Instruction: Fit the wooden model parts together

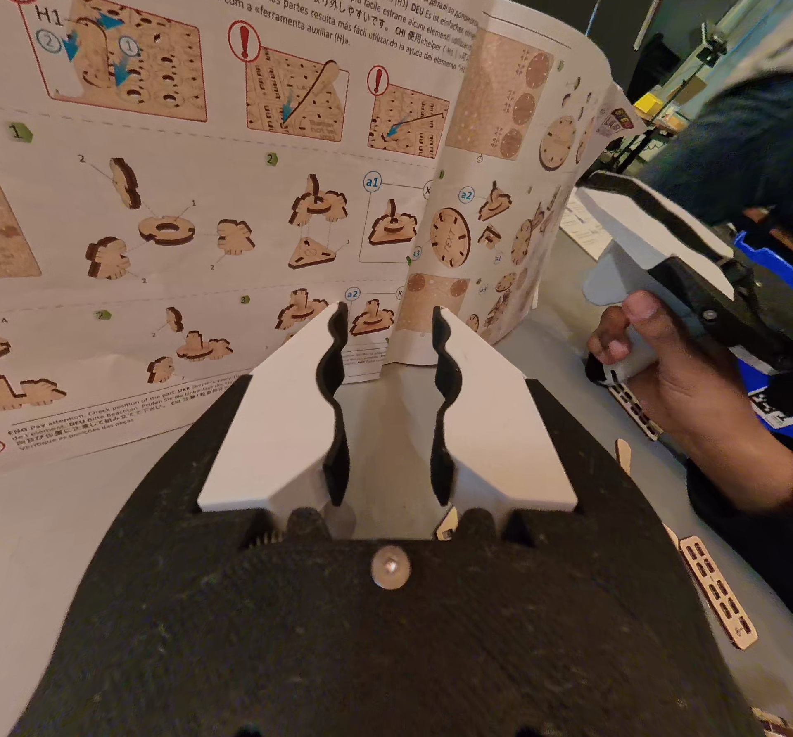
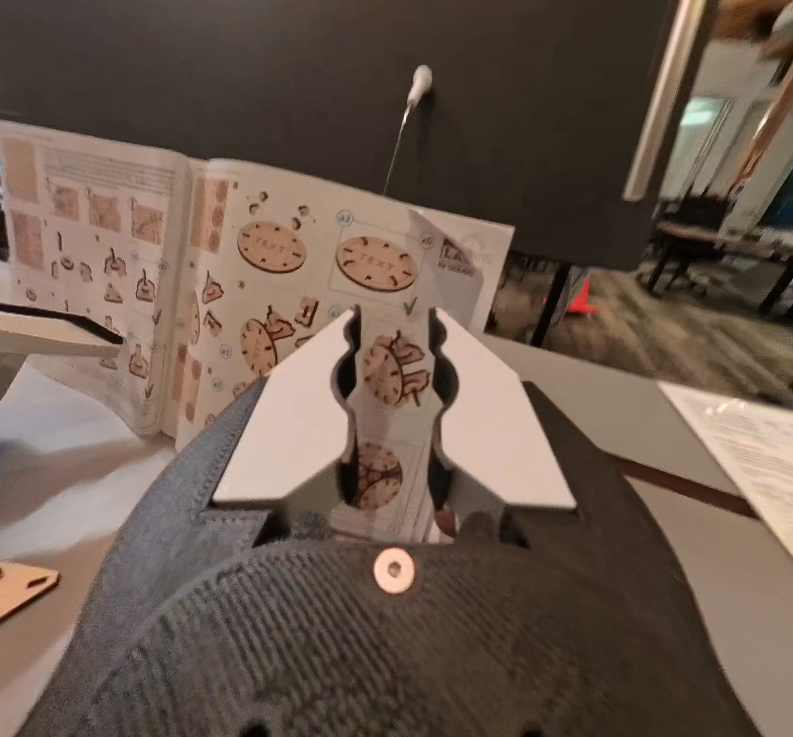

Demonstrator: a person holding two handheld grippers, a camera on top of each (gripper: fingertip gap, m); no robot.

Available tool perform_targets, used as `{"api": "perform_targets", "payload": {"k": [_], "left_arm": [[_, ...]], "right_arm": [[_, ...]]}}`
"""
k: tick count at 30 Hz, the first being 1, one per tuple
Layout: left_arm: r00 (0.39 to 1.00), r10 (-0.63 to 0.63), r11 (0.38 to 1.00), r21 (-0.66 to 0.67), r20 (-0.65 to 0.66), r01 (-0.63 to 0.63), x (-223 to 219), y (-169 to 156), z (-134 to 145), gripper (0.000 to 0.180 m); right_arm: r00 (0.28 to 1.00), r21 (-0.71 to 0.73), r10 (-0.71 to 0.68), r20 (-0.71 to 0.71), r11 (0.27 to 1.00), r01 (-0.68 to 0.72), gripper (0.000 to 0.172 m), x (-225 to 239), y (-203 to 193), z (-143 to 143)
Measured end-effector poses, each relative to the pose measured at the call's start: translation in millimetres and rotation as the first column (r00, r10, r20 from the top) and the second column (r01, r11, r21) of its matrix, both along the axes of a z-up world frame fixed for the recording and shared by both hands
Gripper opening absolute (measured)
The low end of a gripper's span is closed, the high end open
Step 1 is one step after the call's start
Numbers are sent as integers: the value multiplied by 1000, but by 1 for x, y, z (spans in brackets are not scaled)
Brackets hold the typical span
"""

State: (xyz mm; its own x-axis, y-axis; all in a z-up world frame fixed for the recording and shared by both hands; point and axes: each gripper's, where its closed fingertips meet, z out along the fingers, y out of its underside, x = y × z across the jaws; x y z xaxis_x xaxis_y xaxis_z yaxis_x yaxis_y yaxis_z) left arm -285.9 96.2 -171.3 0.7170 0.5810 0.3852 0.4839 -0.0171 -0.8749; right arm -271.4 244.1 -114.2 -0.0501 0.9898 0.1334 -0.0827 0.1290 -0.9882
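L tool (image 1: 389,317) hovers over grey counter (image 1: 386,437), white fingers w/ black wavy pads apart, nothing between them. Just ahead: open instruction booklet (image 1: 240,184) standing on its edge, pages curled, w/ drawings of wooden parts. R side: hand (image 1: 669,373) gripping the other tool (image 1: 643,270). Slotted wooden strip (image 1: 714,592) lies near R edge.

Our left gripper (image 1: 389,317) and right gripper (image 2: 394,317) look alike: white wedge fingers (image 1: 279,416) lined with wavy black pads (image 1: 332,373), a coarse black printed body (image 1: 386,652), and one silver screw (image 1: 390,566) at its middle.
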Motion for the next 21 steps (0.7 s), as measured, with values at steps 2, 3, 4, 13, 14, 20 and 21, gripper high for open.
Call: {"api": "perform_targets", "payload": {"k": [2,3,4,13,14,20,21], "left_arm": [[1000,-13,1000,-1,-10,13,2,1,1,38],[1000,-17,1000,-3,-14,16,2,2,1,38],[1000,-19,1000,-5,-19,18,3,3,2,38],[999,-23,1000,0,-24,23,3,3,2,38],[999,-22,1000,-1,-25,22,2,3,2,38],[999,-15,1000,-23,-34,15,2,4,1,38],[999,-16,1000,-27,-37,15,2,5,1,38]], "right_arm": [[994,46,-7,-105,999,12,33,8,0,11],[991,67,-3,-137,998,13,33,11,-1,14],[989,85,16,-147,996,-3,31,12,-5,14],[984,11,67,-164,998,-66,34,14,-3,19],[982,3,72,-175,997,-72,34,15,-2,20],[977,-43,122,-174,990,-132,47,15,-9,22],[978,-37,127,-169,990,-135,50,15,-11,21]]}}
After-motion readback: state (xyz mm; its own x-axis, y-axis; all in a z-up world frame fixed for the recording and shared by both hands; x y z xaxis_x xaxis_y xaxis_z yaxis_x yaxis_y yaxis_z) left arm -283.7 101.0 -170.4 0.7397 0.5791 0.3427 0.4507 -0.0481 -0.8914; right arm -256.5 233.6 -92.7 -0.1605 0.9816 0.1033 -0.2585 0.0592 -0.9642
